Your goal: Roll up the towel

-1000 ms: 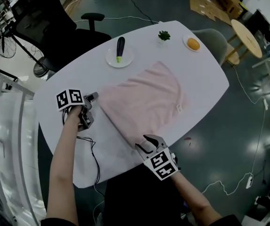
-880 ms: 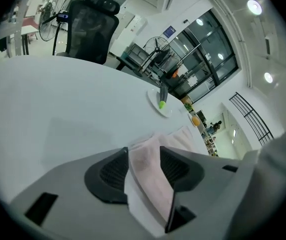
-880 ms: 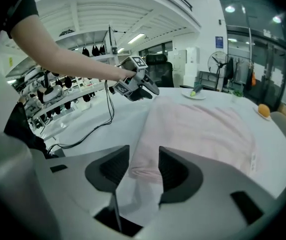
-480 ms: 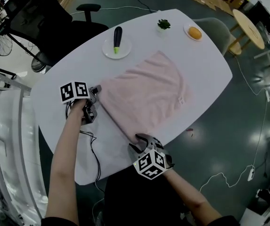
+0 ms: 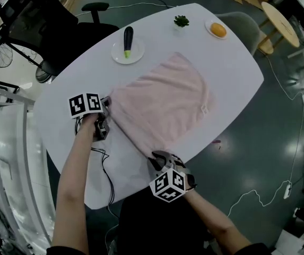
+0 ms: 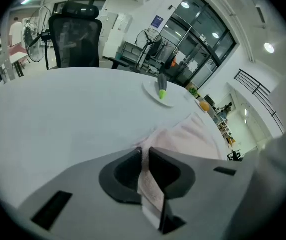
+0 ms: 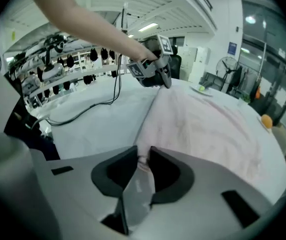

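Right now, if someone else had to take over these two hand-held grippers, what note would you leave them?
The left gripper has just been closing its jaws and pinches one near corner of the towel.
The right gripper has also just been closing and pinches the other near corner.
The towel lies unrolled on the white table, with its near edge stretched between the two grippers.
Done: both near corners are gripped.
Left: the whole roll; no turn of the towel is made yet.
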A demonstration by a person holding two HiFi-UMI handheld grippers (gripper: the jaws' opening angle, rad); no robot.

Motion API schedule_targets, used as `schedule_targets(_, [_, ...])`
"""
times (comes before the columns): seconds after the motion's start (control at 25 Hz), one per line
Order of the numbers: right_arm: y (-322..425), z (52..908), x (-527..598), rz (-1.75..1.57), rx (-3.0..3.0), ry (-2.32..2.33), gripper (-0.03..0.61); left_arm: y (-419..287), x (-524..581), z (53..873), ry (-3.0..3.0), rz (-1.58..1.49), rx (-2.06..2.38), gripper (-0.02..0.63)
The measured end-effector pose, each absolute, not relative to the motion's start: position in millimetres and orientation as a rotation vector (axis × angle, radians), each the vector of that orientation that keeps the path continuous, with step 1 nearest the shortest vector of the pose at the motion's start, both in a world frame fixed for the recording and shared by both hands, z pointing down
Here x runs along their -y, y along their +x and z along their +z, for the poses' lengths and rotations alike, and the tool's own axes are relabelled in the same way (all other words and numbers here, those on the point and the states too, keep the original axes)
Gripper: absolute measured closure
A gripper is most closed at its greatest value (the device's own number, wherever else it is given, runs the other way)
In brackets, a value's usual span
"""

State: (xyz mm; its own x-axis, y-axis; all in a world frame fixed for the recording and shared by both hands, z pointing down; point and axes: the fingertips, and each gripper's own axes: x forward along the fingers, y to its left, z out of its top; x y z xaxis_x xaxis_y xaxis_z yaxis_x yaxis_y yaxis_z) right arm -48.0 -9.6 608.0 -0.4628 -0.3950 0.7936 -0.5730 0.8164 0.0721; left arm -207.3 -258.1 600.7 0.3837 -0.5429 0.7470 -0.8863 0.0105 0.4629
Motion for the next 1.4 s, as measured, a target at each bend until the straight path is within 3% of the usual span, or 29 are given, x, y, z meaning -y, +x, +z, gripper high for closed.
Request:
schedule_targets(0.56, [-73.7,531.4,8.6,0.389,2.286,0.714,0.514,-248.3,245.5,554.5,1.730,0.366,1.319,0.565])
schedule_targets(0.96, [-131.5,570.1,-46.4,0.456,2.268,0.504,0.514,-320.3,180.0,594.2,1.606,0.414,1.338,0.565])
schedule_targets(1.4, [-122.8,575.8,-36.8,0.769,2.321,0.564,0.511,-310.8,185.7,593.9,1.580,0.519,1.375,0.563])
